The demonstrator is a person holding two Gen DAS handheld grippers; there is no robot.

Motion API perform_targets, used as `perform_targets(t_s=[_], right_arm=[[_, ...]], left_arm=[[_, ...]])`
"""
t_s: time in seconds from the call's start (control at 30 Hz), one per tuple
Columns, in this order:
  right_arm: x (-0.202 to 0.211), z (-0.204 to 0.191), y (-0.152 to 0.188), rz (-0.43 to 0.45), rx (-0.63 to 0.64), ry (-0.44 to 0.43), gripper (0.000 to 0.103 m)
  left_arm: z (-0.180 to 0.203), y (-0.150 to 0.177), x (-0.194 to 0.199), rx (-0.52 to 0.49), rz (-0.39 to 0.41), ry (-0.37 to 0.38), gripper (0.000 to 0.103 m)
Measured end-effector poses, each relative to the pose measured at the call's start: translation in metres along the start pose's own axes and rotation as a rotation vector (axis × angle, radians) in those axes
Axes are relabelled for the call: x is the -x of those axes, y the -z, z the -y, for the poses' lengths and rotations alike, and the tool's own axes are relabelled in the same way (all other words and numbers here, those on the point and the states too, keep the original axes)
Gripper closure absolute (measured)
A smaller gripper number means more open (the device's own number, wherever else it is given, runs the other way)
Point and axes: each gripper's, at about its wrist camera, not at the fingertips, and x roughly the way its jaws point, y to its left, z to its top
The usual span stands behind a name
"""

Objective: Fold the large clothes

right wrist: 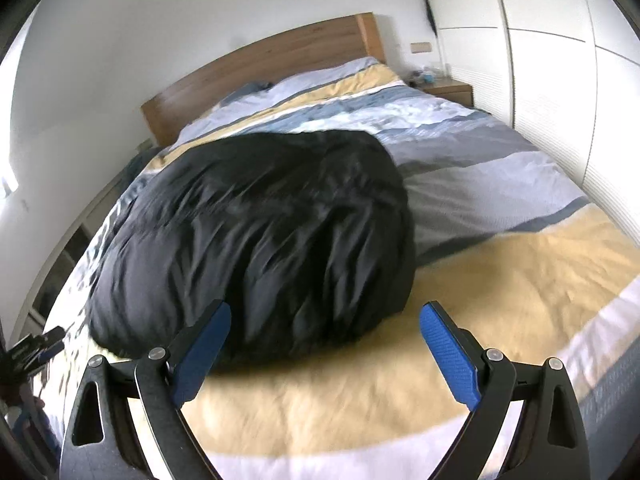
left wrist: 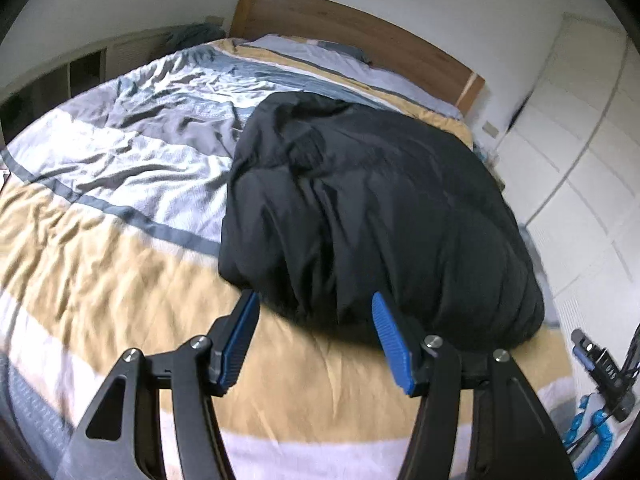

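A large black padded garment lies folded in a thick bundle on the bed's striped duvet. It also shows in the right wrist view, on the duvet. My left gripper is open and empty, its blue pads just short of the garment's near edge. My right gripper is open and empty, held above the garment's near right corner. The right gripper shows at the lower right edge of the left wrist view.
A wooden headboard and pale pillows are at the far end. White wardrobe doors and a wooden nightstand stand along one side. Low shelving runs along the other side.
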Motion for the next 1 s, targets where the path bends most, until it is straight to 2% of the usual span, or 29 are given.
perform_targets(t_s=[0.1, 0.17, 0.23, 0.33, 0.6, 1.0], right_arm=[[0.013, -0.012, 0.021, -0.014, 0.023, -0.012, 0.008], [0.022, -0.018, 0.033, -0.016, 0.025, -0.016, 0.008], [0.031, -0.022, 0.045, -0.022, 0.022, -0.021, 0.008], [0.042, -0.027, 0.057, -0.022, 0.03, -0.014, 0.008], [0.067, -0.037, 0.08, -0.001, 0.041, 0.008, 0.007], [0.094, -0.052, 0.103, 0.036, 0.086, 0.028, 0.007]], left_arm=[[0.012, 0.016, 0.015, -0.036, 0.013, -0.018, 0.044], [0.022, 0.029, 0.025, -0.071, 0.026, -0.044, 0.029], [0.029, 0.04, 0.033, -0.092, 0.028, -0.048, 0.027], [0.036, 0.056, 0.045, -0.101, 0.032, -0.046, 0.027], [0.061, 0.08, 0.091, -0.215, 0.13, -0.142, 0.027], [0.079, 0.098, 0.143, -0.27, 0.24, -0.173, 0.027]])
